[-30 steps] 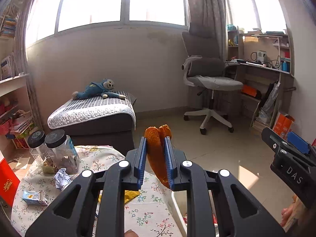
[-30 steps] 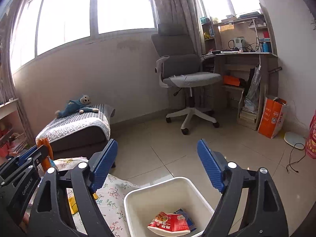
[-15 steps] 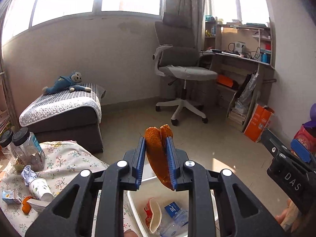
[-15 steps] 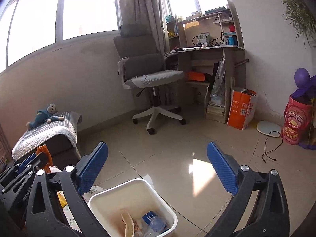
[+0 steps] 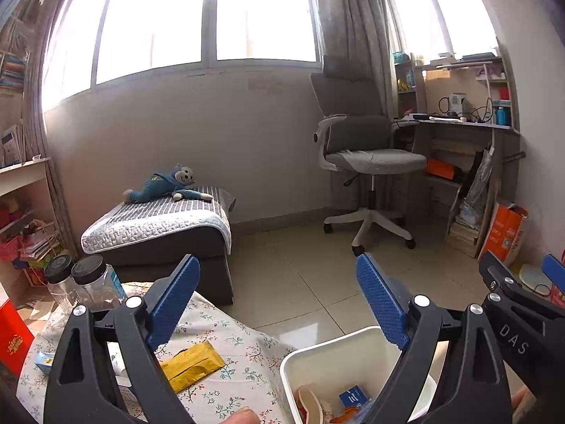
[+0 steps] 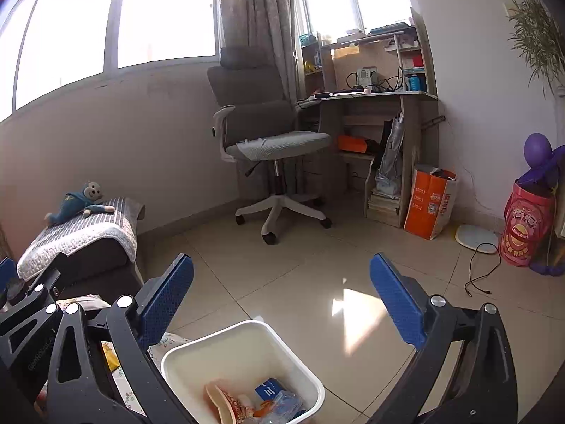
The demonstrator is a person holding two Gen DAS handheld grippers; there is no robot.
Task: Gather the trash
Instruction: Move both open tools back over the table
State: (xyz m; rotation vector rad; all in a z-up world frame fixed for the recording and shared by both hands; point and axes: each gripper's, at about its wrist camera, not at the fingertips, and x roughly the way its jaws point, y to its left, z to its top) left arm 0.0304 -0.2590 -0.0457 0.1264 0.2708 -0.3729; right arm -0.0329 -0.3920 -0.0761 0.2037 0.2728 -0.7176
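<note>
A white trash bin (image 5: pixel 328 353) stands on the floor by the table; it also shows in the right wrist view (image 6: pixel 226 346). It holds wrappers, a blue packet and an orange piece (image 6: pixel 263 403). My left gripper (image 5: pixel 279 300) is open and empty above the bin's near left rim. My right gripper (image 6: pixel 282 296) is open and empty above the bin. A yellow wrapper (image 5: pixel 192 365) lies on the floral tablecloth (image 5: pixel 229 339). A small blue carton (image 5: pixel 44 357) lies at the table's left edge.
Two black-lidded jars (image 5: pixel 88 282) stand at the table's far left. A red box (image 5: pixel 12 335) sits left of them. A grey daybed with a blue plush monkey (image 5: pixel 166 183), an office chair (image 5: pixel 367 162) and a desk (image 6: pixel 381 106) stand beyond. A cable (image 6: pixel 480 268) lies on the floor.
My left gripper has opened and let go of the orange peel, which now lies in the bin. Both views have swung back to the left.
</note>
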